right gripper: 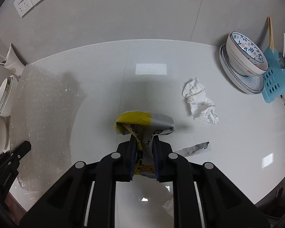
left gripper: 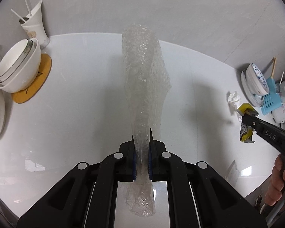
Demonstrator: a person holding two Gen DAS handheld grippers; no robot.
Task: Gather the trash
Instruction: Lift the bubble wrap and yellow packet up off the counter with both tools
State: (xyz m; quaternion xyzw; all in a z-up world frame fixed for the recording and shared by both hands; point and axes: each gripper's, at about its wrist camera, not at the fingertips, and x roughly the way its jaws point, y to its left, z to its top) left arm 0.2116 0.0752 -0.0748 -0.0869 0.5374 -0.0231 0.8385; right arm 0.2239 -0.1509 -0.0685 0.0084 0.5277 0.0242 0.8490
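Note:
My left gripper [left gripper: 142, 133] is shut on a long sheet of clear bubble wrap [left gripper: 142, 66], which hangs lifted above the white table [left gripper: 76, 114]. In the right wrist view the same bubble wrap [right gripper: 43, 110] hangs at the left beside the left gripper [right gripper: 25, 145]. My right gripper [right gripper: 143, 136] is shut on a crumpled yellow and grey snack wrapper [right gripper: 142, 121], held off the table. The left wrist view shows that right gripper [left gripper: 247, 114] and the wrapper [left gripper: 245, 131] at the right edge. A crumpled white tissue [right gripper: 199, 100] and a torn silver wrapper strip [right gripper: 193, 149] lie on the table.
Stacked white bowls [left gripper: 19, 66] sit on a wooden coaster [left gripper: 38, 83] at the left, with a white cup of sticks [left gripper: 35, 28] behind. Patterned bowls [right gripper: 245, 57] and a blue holder [right gripper: 273, 79] stand at the right. A hand [left gripper: 279, 180] grips the right tool.

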